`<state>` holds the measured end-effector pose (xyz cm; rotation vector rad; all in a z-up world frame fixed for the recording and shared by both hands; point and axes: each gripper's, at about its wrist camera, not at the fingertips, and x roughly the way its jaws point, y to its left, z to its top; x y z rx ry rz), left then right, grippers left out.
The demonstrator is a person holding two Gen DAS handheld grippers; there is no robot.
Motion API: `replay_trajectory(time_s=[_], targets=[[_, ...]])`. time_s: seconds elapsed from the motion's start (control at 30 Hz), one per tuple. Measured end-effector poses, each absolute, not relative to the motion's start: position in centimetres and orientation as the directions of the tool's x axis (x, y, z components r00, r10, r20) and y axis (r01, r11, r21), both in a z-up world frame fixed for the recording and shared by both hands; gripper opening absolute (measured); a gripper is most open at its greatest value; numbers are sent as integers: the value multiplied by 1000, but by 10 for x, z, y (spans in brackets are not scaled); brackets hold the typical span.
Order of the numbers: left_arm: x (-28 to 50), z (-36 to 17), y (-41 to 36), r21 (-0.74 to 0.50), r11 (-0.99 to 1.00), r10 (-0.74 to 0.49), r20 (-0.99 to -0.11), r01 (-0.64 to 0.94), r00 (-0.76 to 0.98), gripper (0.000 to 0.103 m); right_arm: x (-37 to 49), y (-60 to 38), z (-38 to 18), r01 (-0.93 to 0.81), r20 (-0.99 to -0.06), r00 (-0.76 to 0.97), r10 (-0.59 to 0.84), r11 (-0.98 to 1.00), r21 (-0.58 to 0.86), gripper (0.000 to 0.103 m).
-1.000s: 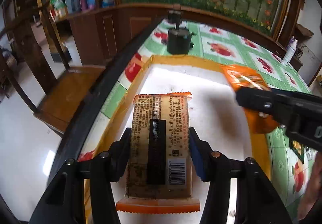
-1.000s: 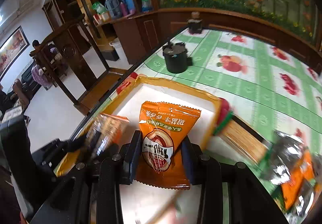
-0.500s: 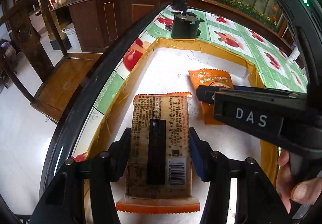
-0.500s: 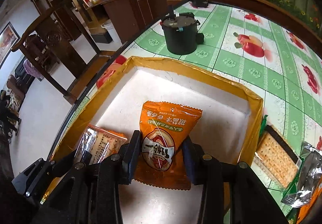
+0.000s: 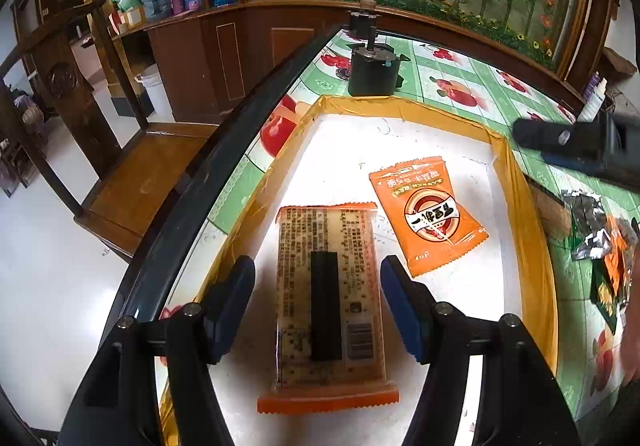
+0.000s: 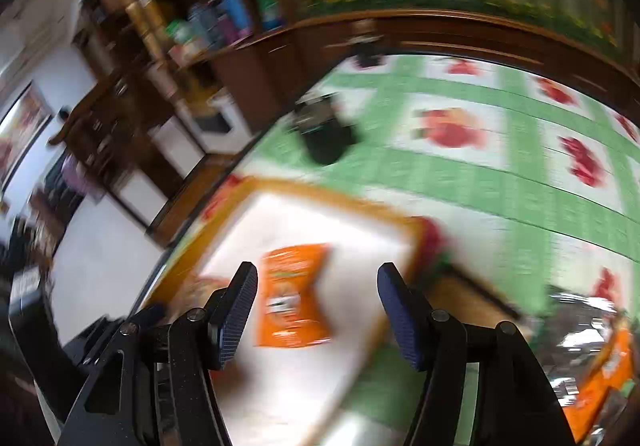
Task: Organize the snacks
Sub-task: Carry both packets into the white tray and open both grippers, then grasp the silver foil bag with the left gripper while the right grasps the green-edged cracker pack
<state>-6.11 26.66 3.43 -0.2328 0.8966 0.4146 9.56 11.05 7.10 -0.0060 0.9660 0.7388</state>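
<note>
A white tray with an orange-taped rim [image 5: 400, 109] lies on the table. In it lies a long cracker pack [image 5: 328, 302] with orange ends, between the spread fingers of my open left gripper [image 5: 318, 286], not gripped. An orange snack pouch [image 5: 428, 215] lies flat to its right in the tray; it also shows, blurred, in the right wrist view [image 6: 294, 294]. My right gripper [image 6: 312, 286] is open and empty above the tray [image 6: 320, 189], and shows at the right edge of the left wrist view [image 5: 576, 145].
A black pot [image 5: 374, 71] stands on the green apple-print tablecloth [image 5: 460, 81] beyond the tray. More snack packs [image 5: 600, 242] lie right of the tray, also in the right wrist view [image 6: 592, 342]. A wooden chair [image 5: 132, 181] stands left of the table edge.
Both grippers opened. The left let go of the cracker pack, the right let go of the orange pouch in the tray and pulled back to the right, its view now blurred.
</note>
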Motion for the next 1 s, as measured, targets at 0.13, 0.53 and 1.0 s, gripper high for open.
replay_trajectory(time_s=[0.13, 0.53, 1.0], targets=[[-70, 39, 261, -32, 896, 257, -777, -443, 575, 65, 130, 76, 49, -482, -793, 357, 494, 824, 296, 67], [-104, 91, 236, -99, 913, 229, -681, -397, 696, 73, 64, 56, 18, -648, -859, 259, 441, 739, 184, 67], [-88, 90, 188, -159, 940, 104, -706, -300, 700, 73, 61, 64, 13, -607, -837, 360, 412, 785, 125, 55]])
